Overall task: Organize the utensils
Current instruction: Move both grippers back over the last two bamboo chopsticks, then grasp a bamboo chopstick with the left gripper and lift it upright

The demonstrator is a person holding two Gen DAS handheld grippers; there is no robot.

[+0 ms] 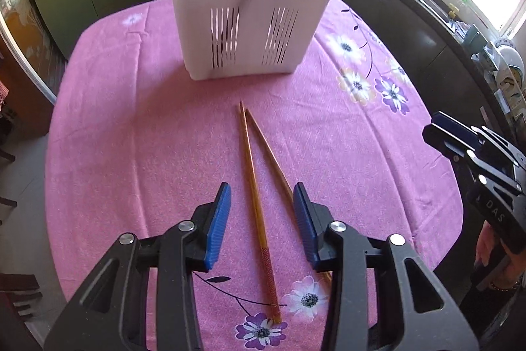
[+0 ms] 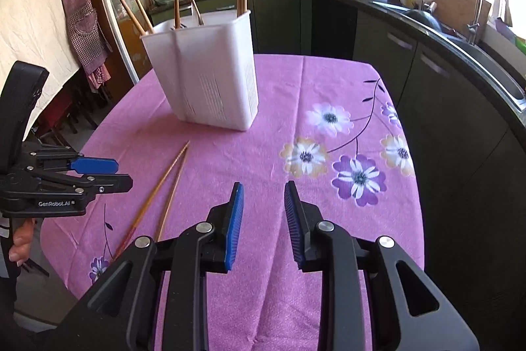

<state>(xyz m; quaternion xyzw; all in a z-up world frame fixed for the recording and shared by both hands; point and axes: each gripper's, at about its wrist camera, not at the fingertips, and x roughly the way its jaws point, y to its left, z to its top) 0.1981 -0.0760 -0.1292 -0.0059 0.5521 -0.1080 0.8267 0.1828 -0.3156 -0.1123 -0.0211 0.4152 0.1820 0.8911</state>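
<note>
Left gripper (image 1: 262, 216): jaws stood parted, nothing pressed between the blue pads, poised over the pair of chopsticks (image 1: 256, 206).

Chopsticks, two, wooden, loose on the pink tablecloth (image 1: 131, 137): they lay in a narrow V, tips nearly touching on the side away from the gripper, thick ends spreading back beneath it. One ran between the pads; the other passed under the right-hand pad. Judged light, stiff and thin, likely to roll or pivot if pinched off-centre (the patterned band near the thick end looked a surer hold than the smooth taper). Gathering both at once would probably need them nudged parallel.

Right gripper (image 2: 264, 213): jaws also parted, empty, over bare cloth, chopsticks well off to its left.

Utensil holder (image 1: 253, 12): white, slotted, upright beyond the chopstick tips, several chopsticks already standing inside.
</note>
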